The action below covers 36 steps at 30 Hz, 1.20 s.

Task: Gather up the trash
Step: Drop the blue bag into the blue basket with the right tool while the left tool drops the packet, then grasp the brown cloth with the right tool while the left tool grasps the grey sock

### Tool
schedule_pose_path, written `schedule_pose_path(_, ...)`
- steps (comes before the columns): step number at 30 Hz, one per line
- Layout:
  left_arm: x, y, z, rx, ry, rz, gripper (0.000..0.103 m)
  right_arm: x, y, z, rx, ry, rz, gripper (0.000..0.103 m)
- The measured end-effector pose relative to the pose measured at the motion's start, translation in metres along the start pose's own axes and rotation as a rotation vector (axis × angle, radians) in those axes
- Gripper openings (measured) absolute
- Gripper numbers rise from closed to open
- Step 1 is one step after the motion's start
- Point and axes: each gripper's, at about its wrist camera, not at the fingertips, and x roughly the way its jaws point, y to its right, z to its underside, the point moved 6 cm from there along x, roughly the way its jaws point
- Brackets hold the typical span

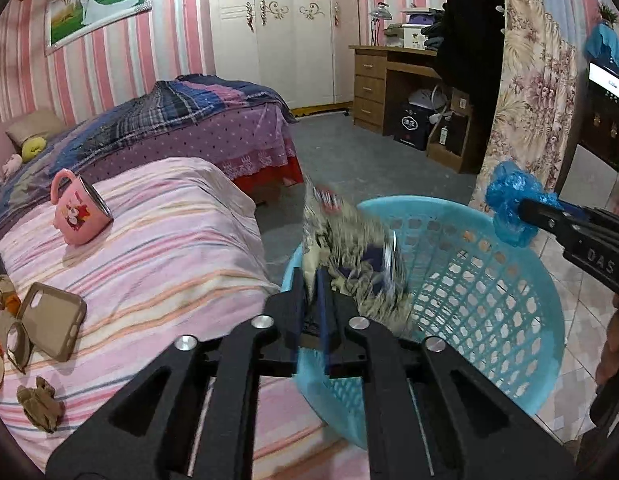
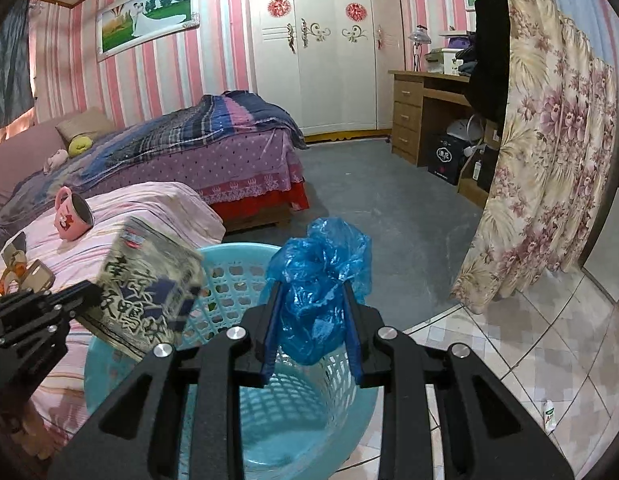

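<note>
While both grippers hang over the basket, each is clamped on a piece of trash; the left gripper has its jaws pressed together on one edge of a printed wrapper, which is blurred and stands above the basket's near rim, by the bed; the right gripper has its jaws a little apart, pinching a crumpled blue bag that bulges above the fingertips, over the basket's open mouth; in the left view that bag sits at the far rim, apart from the wrapper; on the striped quilt lie a pink mug on its side, a phone case and a brown wad, all well apart from the basket; the basket stands on the floor just beside the bed.
</note>
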Motion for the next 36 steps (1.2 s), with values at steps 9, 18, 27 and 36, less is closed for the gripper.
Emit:
schedule_pose_path(9,-0.028,-0.036,-0.006,-0.012,0.090,-0.108,0.093,0.005,-0.016,0.006,-0.043,-0.011,-0.018,0.028)
schedule_pose_path(18,-0.068,-0.074,0.006,-0.067,0.141,-0.176,0.097,0.006,-0.034,0.007,-0.050,-0.006,0.018,0.081)
schedule_pose_path(27,-0.112,-0.122,0.019,-0.131,0.182,-0.259,0.097,-0.002,-0.052,0.005,-0.058,0.004,0.023,0.092)
schedule_pose_path(36,-0.168,-0.172,0.043,-0.156,0.219,-0.384,0.098,-0.022,-0.107,0.001,-0.058,0.021,-0.076,0.094)
